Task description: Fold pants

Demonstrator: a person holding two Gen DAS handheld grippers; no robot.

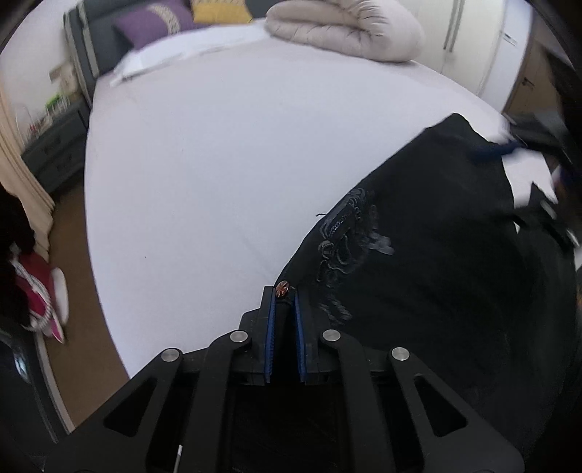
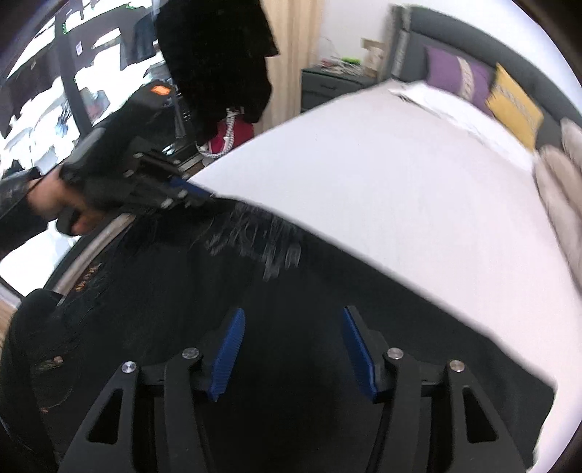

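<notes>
Black pants [image 1: 429,247] with grey embroidery and a copper button [image 1: 282,289] lie on the white bed [image 1: 203,174]. My left gripper [image 1: 284,302] is shut on the waistband edge just below the button. It also shows in the right wrist view [image 2: 203,193], held in a hand and clamped on the pants' edge. In the right wrist view the pants [image 2: 254,298] spread under my right gripper [image 2: 291,320], which is open just above the fabric with nothing between its blue pads. In the left wrist view the right gripper [image 1: 509,147] is a blur at the pants' far edge.
A rolled beige duvet [image 1: 345,29] lies at the far end of the bed, with purple [image 1: 152,22] and yellow [image 1: 222,9] pillows by the dark headboard. A grey nightstand [image 1: 54,152] and curtain stand left of the bed. A red shoe [image 1: 40,294] lies on the floor.
</notes>
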